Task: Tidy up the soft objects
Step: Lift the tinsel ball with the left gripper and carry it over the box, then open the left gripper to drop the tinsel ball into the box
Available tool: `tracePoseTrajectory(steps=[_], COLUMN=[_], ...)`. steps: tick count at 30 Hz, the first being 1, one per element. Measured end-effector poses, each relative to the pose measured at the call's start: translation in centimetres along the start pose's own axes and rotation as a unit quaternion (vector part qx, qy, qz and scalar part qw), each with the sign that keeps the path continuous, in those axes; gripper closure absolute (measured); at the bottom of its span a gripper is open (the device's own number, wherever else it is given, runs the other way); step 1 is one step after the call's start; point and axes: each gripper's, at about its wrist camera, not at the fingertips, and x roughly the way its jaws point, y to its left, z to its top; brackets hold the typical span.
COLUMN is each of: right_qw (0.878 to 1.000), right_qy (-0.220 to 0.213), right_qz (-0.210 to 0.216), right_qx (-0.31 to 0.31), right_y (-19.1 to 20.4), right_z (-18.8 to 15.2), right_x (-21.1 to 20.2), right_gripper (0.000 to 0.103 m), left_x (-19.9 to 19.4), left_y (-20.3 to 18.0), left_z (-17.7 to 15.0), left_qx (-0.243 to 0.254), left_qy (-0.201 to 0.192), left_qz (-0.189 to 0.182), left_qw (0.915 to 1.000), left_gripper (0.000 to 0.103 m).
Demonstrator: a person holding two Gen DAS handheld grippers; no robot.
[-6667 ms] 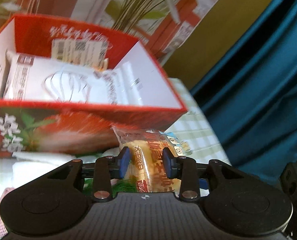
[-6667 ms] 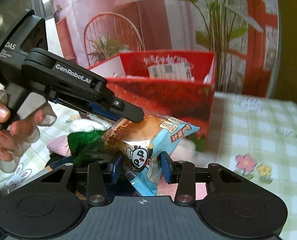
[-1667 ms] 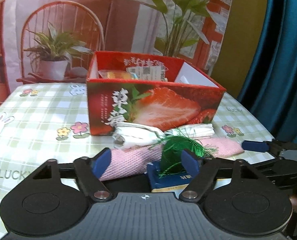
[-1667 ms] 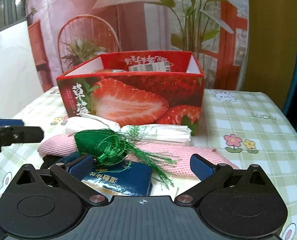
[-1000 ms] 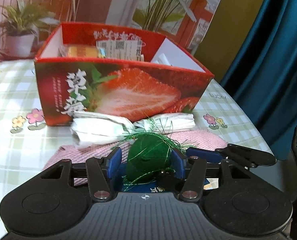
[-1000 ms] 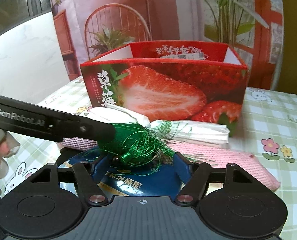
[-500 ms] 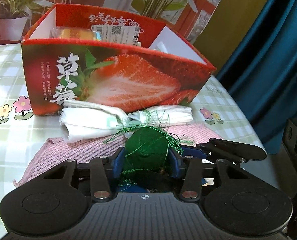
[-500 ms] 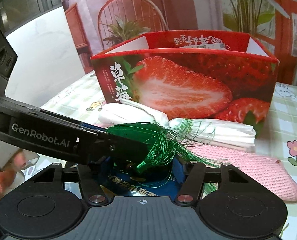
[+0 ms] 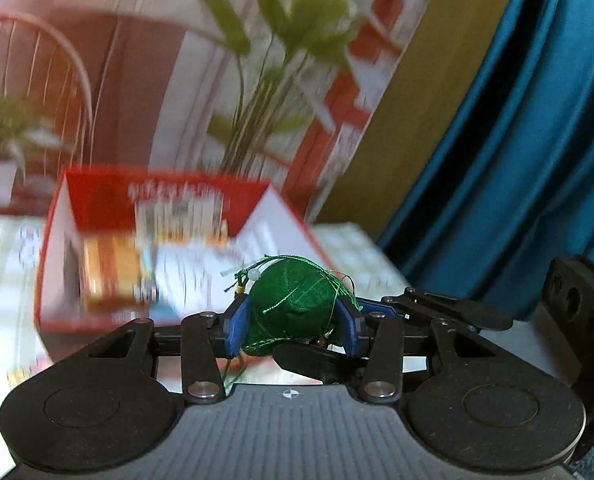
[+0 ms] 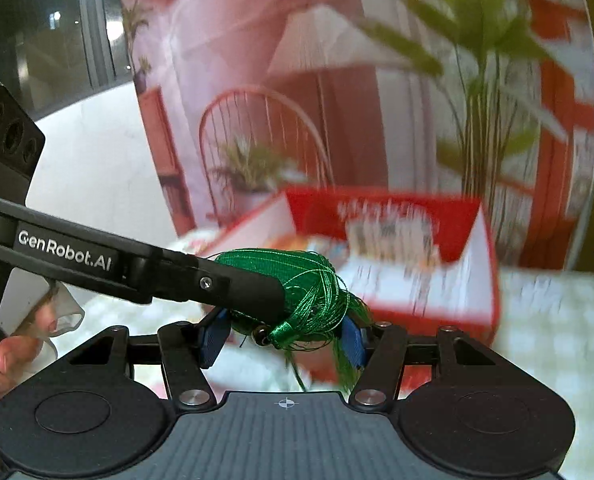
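The left claw (image 9: 293,322) is clenched on a green tasselled ball (image 9: 293,306), its blue pads pressing both sides and lifting it off the counter (image 10: 557,320). The right claw (image 10: 283,338) sits just beneath and around the same ball (image 10: 309,284), with loose green threads trailing between its blue pads; whether it actually grips is unclear. At about 12 o'clock from the ball stands the open red strawberry box (image 9: 57,216), blurred, with an orange packet (image 9: 109,272) and white packages inside. A checked cloth covers the counter; teal curtain (image 9: 537,140) hangs at 2 o'clock.
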Motion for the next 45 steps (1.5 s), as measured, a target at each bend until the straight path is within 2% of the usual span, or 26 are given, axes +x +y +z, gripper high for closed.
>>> tracePoseTrajectory(steps=[6, 9, 14, 19, 27, 31, 35, 39, 45], right_qw=[0.999, 0.997, 0.995, 0.992, 0.995, 0.995, 0.993, 0.99, 0.988], right_qy=[-0.037, -0.05, -0.051, -0.031, 0.008, 0.023, 0.031, 0.026, 0.021], right_qz=[-0.008, -0.018, -0.033, -0.062, -0.082, -0.097, -0.117, -0.135, -0.152], right_qx=[-0.03, -0.053, -0.074, -0.103, -0.048, -0.008, 0.004, 0.008, 0.002], right_y=[-0.2, -0.1, -0.8, -1.2, -4.0, -5.3, -6.2, -6.8, -6.5], right_z=[5.2, 7.4, 9.4, 7.9, 4.0, 1.8, 0.6, 0.6, 0.0], right_x=[0.3, 0.7, 2.4, 4.8, 7.6, 8.1, 8.2, 8.2, 7.0], right_gripper=[0.049, 0.05, 0.053, 0.054, 0.054, 0.054, 0.056, 0.056, 0.054], left_x=[-0.3, -0.2, 1.6, 4.5, 9.4, 11.2, 12.3, 12.5, 9.7], left_y=[-0.2, -0.5, 0.3, 1.4, 3.3, 3.5, 3.2, 2.7, 3.5], left_z=[4.5, 6.3, 6.8, 6.2, 4.0, 2.6, 2.0, 1.9, 1.9], left_qx=[-0.005, 0.016, 0.006, 0.007, -0.01, -0.02, -0.024, -0.009, -0.007], left_qy=[-0.047, -0.069, -0.064, -0.034, 0.021, 0.04, 0.05, 0.051, 0.025], left_qz=[0.004, 0.011, 0.016, 0.014, -0.008, -0.016, -0.027, -0.01, 0.034], left_qw=[0.9989, 0.9974, 0.9978, 0.9993, 0.9997, 0.9989, 0.9981, 0.9986, 0.9991], left_gripper=[0.055, 0.055, 0.055, 0.055, 0.056, 0.056, 0.057, 0.056, 0.055])
